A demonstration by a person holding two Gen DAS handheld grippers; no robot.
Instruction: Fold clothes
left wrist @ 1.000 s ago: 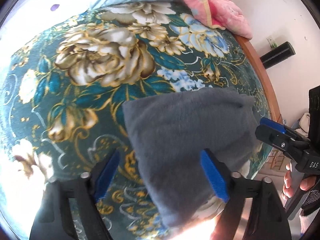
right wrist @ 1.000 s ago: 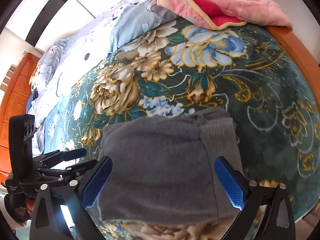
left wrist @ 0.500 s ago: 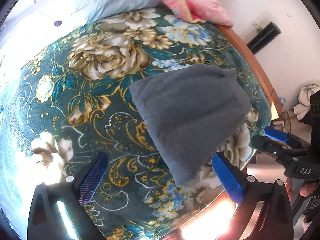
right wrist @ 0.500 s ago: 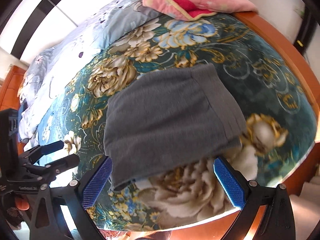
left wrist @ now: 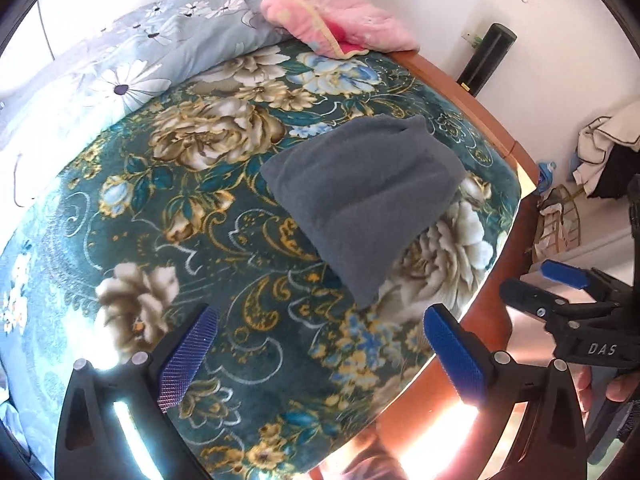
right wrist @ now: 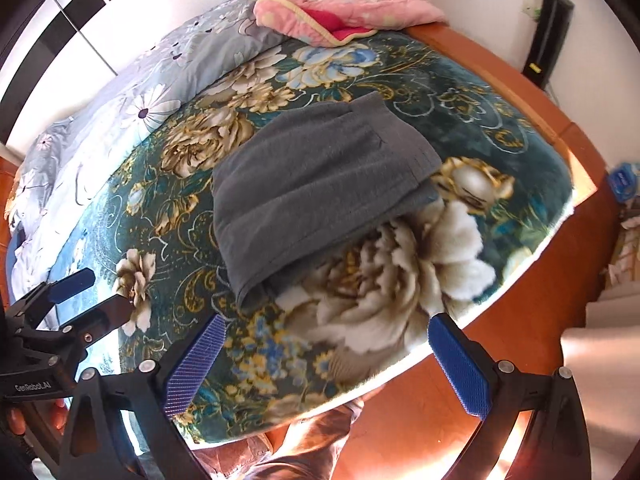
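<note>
From the left wrist: left gripper (left wrist: 316, 350) now spread wide and empty, pulled back from the folded grey garment (left wrist: 360, 196) lying ahead on the bed (left wrist: 168, 240); from the right wrist: right gripper (right wrist: 326, 360) likewise wide, empty, withdrawn, so fold apparently finished.

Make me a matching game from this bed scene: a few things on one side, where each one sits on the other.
Things:
1. folded grey garment
2. pink quilted blanket
3. pale blue daisy-print duvet
4. black upright cylinder

Places:
A. against the white wall
B. bunched at the bed's far end
C. flat on the teal floral blanket
D. along the bed's left side

Pairs: 1-C, 2-B, 3-D, 4-A
</note>
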